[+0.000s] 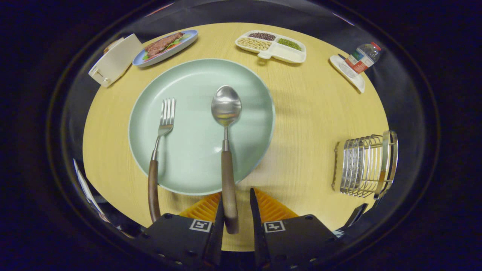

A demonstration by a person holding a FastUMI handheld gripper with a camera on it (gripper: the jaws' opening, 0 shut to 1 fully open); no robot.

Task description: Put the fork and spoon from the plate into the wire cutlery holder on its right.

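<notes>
Two tongs (236, 205) fingers flank brown-handled spoon (226, 150), not clamped.

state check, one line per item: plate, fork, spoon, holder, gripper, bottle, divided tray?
plate: on table, holds both utensils
fork: lying on plate, handle over rim, untouched
spoon: bowl up, handle end between the fingers
wire cutlery holder: on table, apparently empty
gripper: open around spoon handle
bottle: lying, cap on
divided tray: holds beans

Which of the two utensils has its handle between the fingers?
The spoon: its handle lies between the hand-held gripper fingers; the fork lies apart, to its left.
</notes>
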